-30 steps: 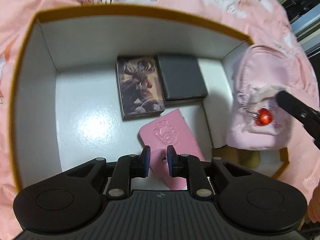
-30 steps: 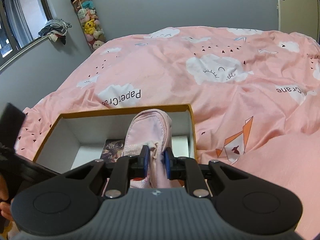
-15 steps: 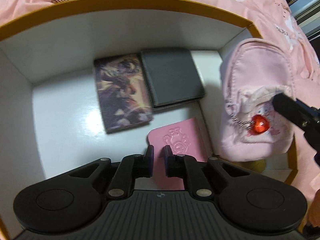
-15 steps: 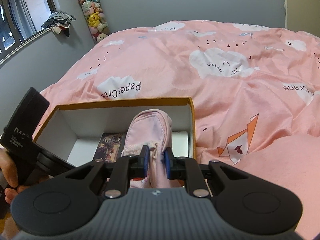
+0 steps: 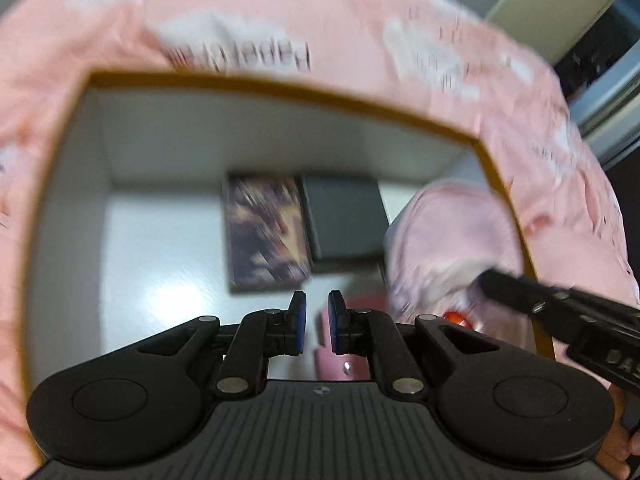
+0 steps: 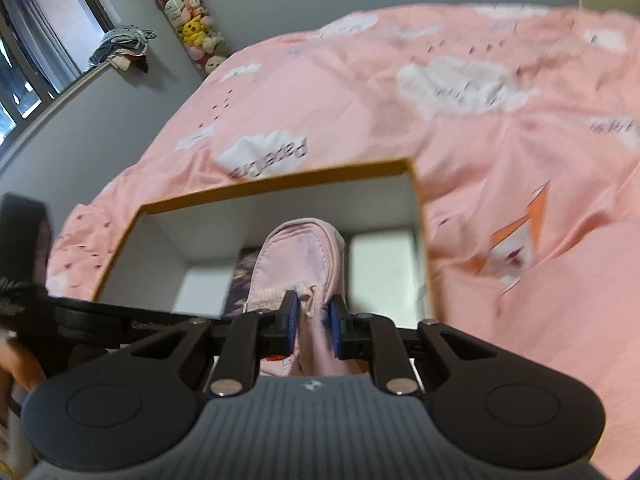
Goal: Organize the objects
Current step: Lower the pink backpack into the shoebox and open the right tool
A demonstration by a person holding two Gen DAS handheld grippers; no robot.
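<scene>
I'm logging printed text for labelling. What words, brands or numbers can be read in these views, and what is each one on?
"PaperCrane" on the pink bedspread, beside a white cloud just beyond the box; blurred, seen upside down.
"DAS", embossed and cut off by the frame edge, on the right gripper body.
More dark lettering on the bedspread's right side: too blurred to read.
The illustrated card box cover: no text can be made out.

One box (image 5: 280, 84), three cases (image 5: 266, 232), one pouch (image 5: 448, 240)

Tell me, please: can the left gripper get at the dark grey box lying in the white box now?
Probably yes. The left gripper is shut on nothing and hovers over the open white box; the dark grey box lies uncovered. The pink pouch, held by the right gripper, hangs just beside it.
</scene>
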